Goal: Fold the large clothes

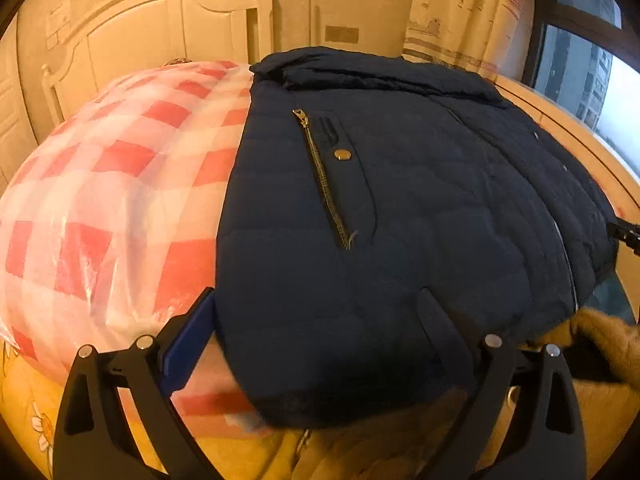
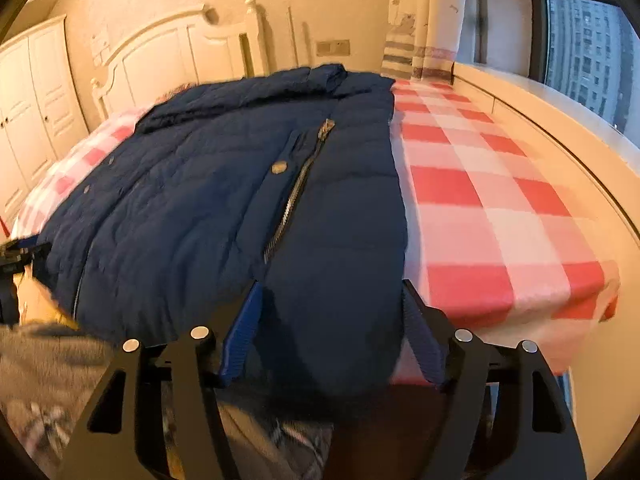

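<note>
jacket [image 1: 400,208]: navy quilted, laid flat on the checked cover [image 1: 100,200], fills centre and right of the left wrist frame; in the right wrist frame [image 2: 224,208] it fills centre and left, collar toward the headboard
zips: diagonal pocket zip [image 1: 324,184] with brass snap [image 1: 343,155] beside it; matching zip [image 2: 292,200] and snap [image 2: 279,167] in the right wrist frame
left gripper [image 1: 316,312]: fingers spread wide, straddling the near hem at lower centre; blue pad [image 1: 188,344] at the jacket's left edge, other finger lying on the fabric; not pinching anything
right gripper [image 2: 332,304]: fingers spread, both blue pads [image 2: 242,332] either side of the near hem corner, lower centre; fabric bulges between them, no pinch visible
cover: red/white check, under clear plastic at left of the left wrist frame; bare at right of the right wrist frame [image 2: 500,208]
background: white headboard [image 1: 168,28] upper left, curtain [image 1: 472,12] and window [image 1: 580,72] upper right
other: brown fur [image 1: 600,340] at lower right of the left wrist frame, just beside the hem; hem edge blurred
</note>
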Tool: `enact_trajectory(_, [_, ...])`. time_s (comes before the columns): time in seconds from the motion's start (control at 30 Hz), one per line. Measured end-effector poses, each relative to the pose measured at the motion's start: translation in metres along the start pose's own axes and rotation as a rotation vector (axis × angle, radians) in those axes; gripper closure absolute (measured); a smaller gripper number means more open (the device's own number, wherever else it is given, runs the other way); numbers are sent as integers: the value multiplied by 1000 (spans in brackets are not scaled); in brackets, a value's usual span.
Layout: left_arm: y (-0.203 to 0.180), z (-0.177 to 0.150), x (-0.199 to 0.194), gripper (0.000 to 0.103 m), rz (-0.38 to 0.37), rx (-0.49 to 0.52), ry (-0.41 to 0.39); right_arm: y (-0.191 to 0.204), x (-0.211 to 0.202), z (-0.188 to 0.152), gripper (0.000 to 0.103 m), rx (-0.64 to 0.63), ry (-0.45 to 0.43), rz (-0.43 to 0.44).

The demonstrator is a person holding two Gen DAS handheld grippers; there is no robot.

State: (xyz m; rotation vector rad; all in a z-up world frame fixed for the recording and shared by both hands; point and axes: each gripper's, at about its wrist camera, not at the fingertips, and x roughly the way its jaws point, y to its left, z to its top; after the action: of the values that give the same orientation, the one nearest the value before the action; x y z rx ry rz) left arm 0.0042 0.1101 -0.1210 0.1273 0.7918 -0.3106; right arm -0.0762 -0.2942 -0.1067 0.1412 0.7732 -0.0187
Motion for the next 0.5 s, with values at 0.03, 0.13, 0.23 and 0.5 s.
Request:
enact_trajectory(0.03, [1,-3,-2,6,-1,5,0,-4,-3,-6,31,16,-6,36])
enact_trajectory(0.13, [0,-12,-5,8,-6,1,-2,-8,-8,-18,31,67,-21,98])
enact_trajectory(0.23, [3,-15,-8,11,-14,-13,13,-10,-6,-24,31,83,8,110])
enact_trajectory(0.5, [19,-23,8,11,-109,-116,77,-26,10,-35,26,207,3,206])
